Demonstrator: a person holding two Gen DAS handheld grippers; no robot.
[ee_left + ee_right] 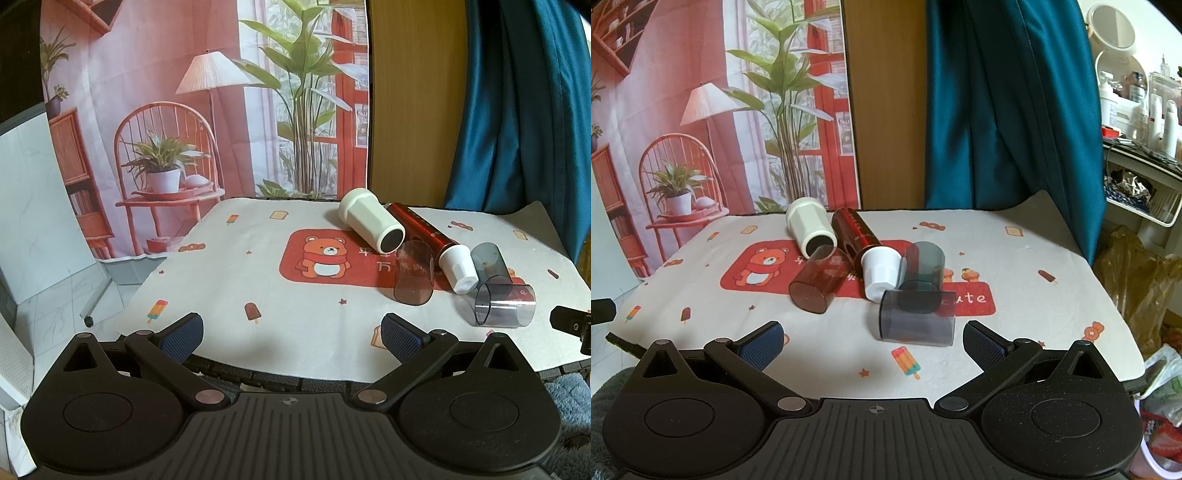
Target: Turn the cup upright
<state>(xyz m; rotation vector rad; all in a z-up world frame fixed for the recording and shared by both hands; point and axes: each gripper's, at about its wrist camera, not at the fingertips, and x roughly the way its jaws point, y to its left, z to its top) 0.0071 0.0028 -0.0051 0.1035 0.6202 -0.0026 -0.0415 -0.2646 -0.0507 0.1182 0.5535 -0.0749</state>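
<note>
Several cups lie on their sides in a cluster on the bear-print cloth. A clear grey cup lies nearest my right gripper; it also shows in the left wrist view. Behind it lie a second grey cup, a brownish clear cup, a small white cup, a red cylinder and a white cup. My right gripper is open and empty just in front of the grey cup. My left gripper is open and empty over the cloth's near edge.
A printed backdrop and a teal curtain hang behind the table. A shelf with bottles and plastic bags stand to the right. The right gripper's tip shows at the right edge of the left wrist view.
</note>
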